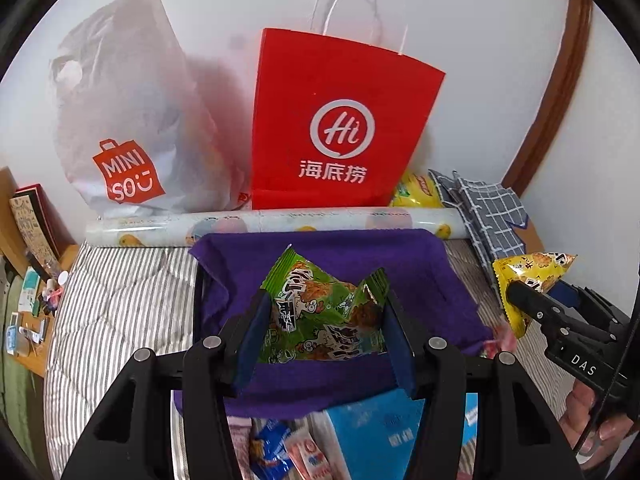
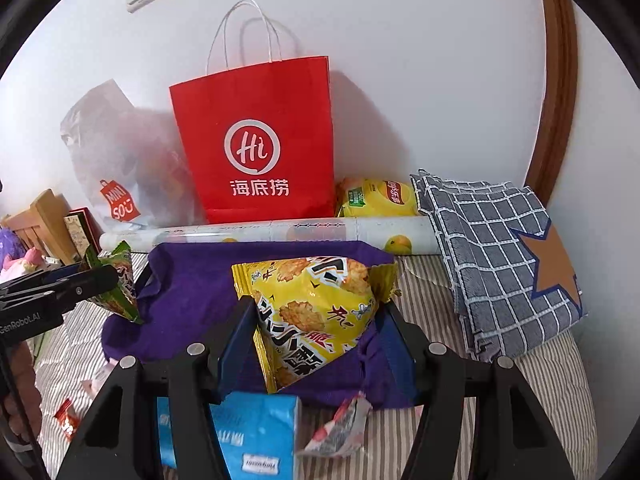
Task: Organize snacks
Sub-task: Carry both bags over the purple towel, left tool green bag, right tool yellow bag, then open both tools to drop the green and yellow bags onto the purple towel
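Observation:
My left gripper (image 1: 324, 320) is shut on a green snack packet (image 1: 320, 312) and holds it above a purple cloth-lined basket (image 1: 328, 248). My right gripper (image 2: 316, 324) is shut on a yellow snack packet (image 2: 316, 312) above the same purple basket (image 2: 192, 280). In the left wrist view the right gripper (image 1: 516, 292) with the yellow packet (image 1: 532, 268) shows at the right. In the right wrist view the left gripper (image 2: 100, 280) with the green packet (image 2: 120, 288) shows at the left.
A red paper bag (image 1: 336, 128), a white plastic bag (image 1: 128, 120) and a rolled sheet (image 1: 280, 224) stand behind the basket against the wall. A checked cloth (image 2: 500, 256) and yellow chips bag (image 2: 376, 196) lie right. A blue pack (image 2: 256, 432) and small packets (image 2: 340, 428) lie on the striped bed.

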A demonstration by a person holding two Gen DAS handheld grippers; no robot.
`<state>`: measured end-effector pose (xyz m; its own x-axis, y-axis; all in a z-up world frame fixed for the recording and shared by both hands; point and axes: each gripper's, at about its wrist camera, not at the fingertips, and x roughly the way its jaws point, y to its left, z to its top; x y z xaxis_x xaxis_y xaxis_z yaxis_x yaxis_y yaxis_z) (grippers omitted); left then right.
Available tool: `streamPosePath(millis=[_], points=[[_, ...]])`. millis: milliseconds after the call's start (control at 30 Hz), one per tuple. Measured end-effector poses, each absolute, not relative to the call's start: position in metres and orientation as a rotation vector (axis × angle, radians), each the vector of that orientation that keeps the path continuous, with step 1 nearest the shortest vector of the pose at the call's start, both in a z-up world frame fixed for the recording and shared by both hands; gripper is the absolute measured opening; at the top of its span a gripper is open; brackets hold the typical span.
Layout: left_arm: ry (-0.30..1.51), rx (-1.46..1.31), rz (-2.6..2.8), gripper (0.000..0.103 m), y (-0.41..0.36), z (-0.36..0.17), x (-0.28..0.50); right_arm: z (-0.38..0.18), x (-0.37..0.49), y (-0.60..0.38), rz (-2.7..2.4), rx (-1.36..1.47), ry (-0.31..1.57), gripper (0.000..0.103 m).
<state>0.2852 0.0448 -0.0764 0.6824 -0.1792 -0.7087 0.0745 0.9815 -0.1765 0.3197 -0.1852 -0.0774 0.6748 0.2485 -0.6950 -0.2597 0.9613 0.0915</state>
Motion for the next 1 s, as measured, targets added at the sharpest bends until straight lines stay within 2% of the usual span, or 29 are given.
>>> streamPosePath(millis=[333, 600, 1000], points=[[0.846, -0.139, -0.117, 0.055, 0.056, -0.103, 0.321, -0.105, 0.365, -0.175, 0.305, -0.025, 0.832, 0.059], [0.913, -0.150, -0.107, 0.055, 0.061, -0.141, 0.334, -0.150, 0.387, -0.171, 0.318, -0.025, 0.958, 0.059], [0.962, -0.163, -0.080, 0.056, 0.068, -0.153, 0.339, -0.165, 0.388, -0.167, 0.329, -0.042, 0.987, 0.060]])
